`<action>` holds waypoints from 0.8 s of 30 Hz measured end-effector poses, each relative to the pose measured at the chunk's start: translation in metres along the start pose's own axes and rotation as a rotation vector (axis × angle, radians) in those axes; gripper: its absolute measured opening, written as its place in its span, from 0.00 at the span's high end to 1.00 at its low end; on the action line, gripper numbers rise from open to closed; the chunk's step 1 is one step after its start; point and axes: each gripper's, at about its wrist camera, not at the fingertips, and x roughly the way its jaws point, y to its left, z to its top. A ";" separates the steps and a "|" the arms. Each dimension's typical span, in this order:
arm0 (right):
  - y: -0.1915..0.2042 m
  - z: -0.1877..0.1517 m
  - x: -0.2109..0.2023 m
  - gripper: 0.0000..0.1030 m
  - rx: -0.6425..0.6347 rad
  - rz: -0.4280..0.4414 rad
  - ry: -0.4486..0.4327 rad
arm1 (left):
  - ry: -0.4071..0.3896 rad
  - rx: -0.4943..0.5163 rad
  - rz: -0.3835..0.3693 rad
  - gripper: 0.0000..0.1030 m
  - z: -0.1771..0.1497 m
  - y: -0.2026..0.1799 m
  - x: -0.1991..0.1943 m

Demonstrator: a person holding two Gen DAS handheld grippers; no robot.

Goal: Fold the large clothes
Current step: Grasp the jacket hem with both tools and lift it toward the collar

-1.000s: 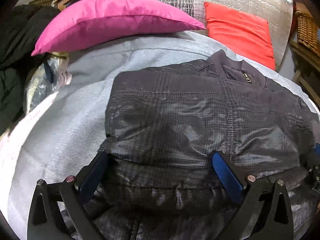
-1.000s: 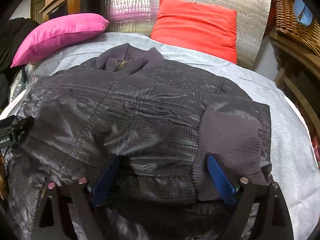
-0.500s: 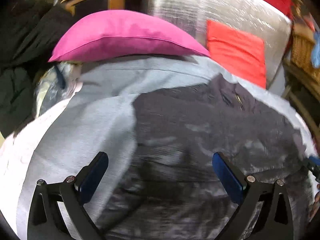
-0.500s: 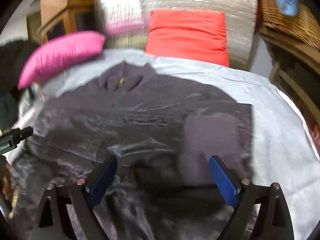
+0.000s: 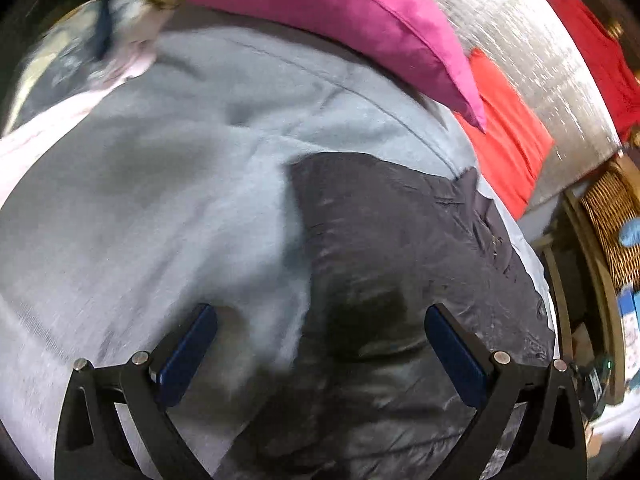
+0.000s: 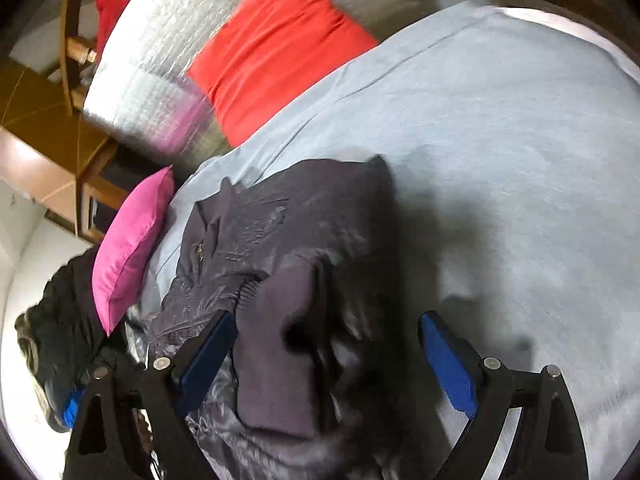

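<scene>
- Lying on a bed covered with a pale grey sheet (image 5: 152, 208), a dark quilted jacket (image 5: 392, 248) fills the lower right of the left wrist view, from about 3 o'clock round to 6 o'clock.
- The left gripper (image 5: 320, 344) is released, its blue-padded fingers (image 5: 188, 354) spread wide; one finger hangs over bare sheet, the other over the jacket's shiny fabric, with nothing held between them.
- A magenta pillow (image 5: 360, 12) lies across the top of that view at 12 o'clock, and a red cushion (image 5: 508, 128) sits against a silvery quilted backrest (image 5: 532, 52) at 2 o'clock.
- A wicker basket (image 5: 612, 220) shows at 3 o'clock, beyond the bed's edge.
- The right wrist view is tilted. Here the jacket (image 6: 288, 232) runs from the centre down to 7 o'clock, its collar towards 10 o'clock, and a ribbed cuff (image 6: 280, 356) is folded on top of it.
- The right gripper (image 6: 324, 352) is also released, jaws wide apart, one finger above the jacket beside the cuff and the other above bare sheet (image 6: 500, 140) at 5 o'clock.
- A dark heap of clothing (image 6: 64, 328) sits at 8 o'clock, next to the magenta pillow (image 6: 128, 248).
- Both views are blurred.
</scene>
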 end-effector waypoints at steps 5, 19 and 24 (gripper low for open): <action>0.014 0.003 0.017 0.77 -0.111 -0.090 0.050 | 0.077 0.155 0.019 0.64 0.007 -0.026 0.031; 0.035 -0.010 0.009 0.75 -0.269 -0.242 -0.013 | -0.027 0.162 0.072 0.62 0.011 -0.033 0.007; 0.057 -0.013 -0.042 0.40 -0.285 -0.274 -0.161 | -0.093 0.092 0.063 0.37 0.024 -0.023 -0.008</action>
